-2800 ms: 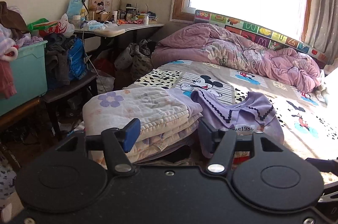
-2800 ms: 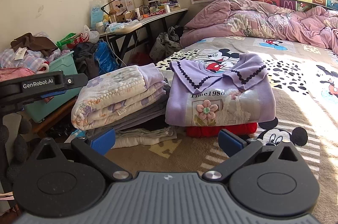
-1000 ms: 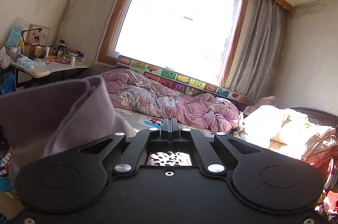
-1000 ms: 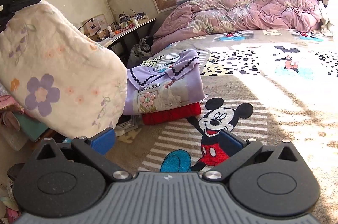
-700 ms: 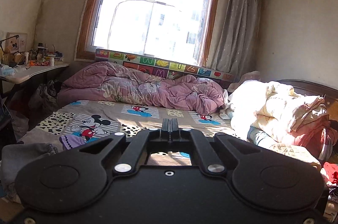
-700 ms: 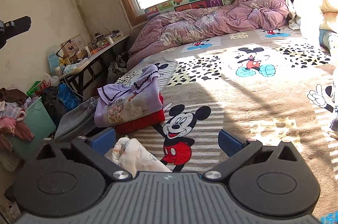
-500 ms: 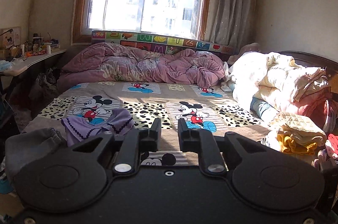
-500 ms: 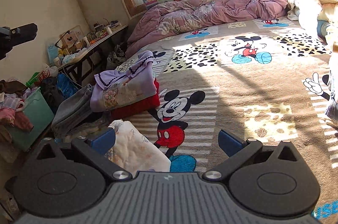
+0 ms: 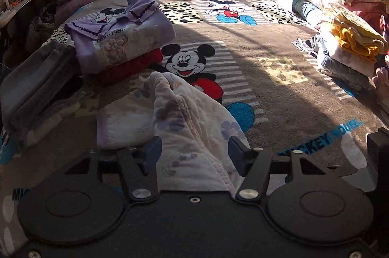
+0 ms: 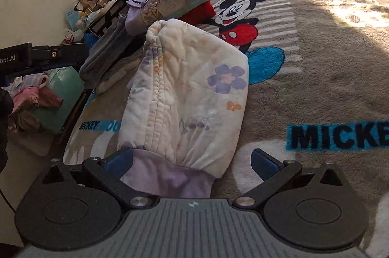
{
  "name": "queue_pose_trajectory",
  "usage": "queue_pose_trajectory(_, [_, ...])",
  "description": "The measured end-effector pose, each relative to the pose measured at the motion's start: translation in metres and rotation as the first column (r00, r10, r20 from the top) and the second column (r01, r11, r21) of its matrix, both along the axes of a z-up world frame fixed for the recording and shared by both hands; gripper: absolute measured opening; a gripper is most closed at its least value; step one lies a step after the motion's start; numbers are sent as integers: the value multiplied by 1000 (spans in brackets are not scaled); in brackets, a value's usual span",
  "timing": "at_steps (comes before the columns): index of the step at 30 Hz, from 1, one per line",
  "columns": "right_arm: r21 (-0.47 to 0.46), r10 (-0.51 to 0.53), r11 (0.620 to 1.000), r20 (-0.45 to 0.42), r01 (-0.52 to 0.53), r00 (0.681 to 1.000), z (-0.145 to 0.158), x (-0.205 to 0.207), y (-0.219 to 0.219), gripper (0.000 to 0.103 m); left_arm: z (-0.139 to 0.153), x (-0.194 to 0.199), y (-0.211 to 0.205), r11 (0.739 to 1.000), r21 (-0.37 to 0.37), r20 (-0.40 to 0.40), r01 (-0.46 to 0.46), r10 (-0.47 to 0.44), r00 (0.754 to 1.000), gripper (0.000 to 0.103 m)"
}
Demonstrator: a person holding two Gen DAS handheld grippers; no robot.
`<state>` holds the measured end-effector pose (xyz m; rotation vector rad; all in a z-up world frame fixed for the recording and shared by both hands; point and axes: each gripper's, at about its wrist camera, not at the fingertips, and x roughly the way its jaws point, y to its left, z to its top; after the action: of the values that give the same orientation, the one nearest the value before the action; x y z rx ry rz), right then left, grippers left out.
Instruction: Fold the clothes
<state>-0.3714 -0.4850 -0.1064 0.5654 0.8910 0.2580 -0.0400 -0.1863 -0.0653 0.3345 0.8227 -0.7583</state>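
Floral quilted garment (image 10: 189, 97) lies bunched on the Mickey bedspread (image 9: 279, 78), probably dropped there for room to spread it, so my left gripper (image 9: 194, 153) and right gripper (image 10: 192, 160) hover over it, jaws wide.

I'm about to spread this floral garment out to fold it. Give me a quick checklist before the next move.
1. Left gripper open: ok.
2. Right gripper open: ok.
3. Floral garment lying on the Mickey blanket, released: ok.
4. Garment flat: not ok, bunched and humped.
5. Bare blanket to its right for spreading: ok.
6. Apart from the purple folded top: ok; from the grey stack: cannot tell.
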Motion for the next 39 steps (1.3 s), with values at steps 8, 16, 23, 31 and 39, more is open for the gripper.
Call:
queue_pose_trajectory(8, [149,-103,983,-63,112,993,-33,-14,4,100,-36,-18,11,996,78,-103,52,-43,994,67])
queue_pose_trajectory(16, [293,-214,926,-108,237,971,-63,-13,-7,82,-64,-25,13,982,162,-125,99,-79,989,67])
queue_pose_trajectory(23, [241,-219,941,-96,236,971,-69,-6,9,32,-61,-18,15,983,165,-115,78,-59,992,67])
queue_pose_trajectory(31, [299,-259,922,6,245,966,-56,-20,-25,12,-60,-14,13,982,173,-107,69,-51,993,67])
queue_pose_trajectory(39, [256,-390,901,126,349,912,-11,-33,-126,8,-59,-22,-2,978,181,-104,105,-87,991,67])
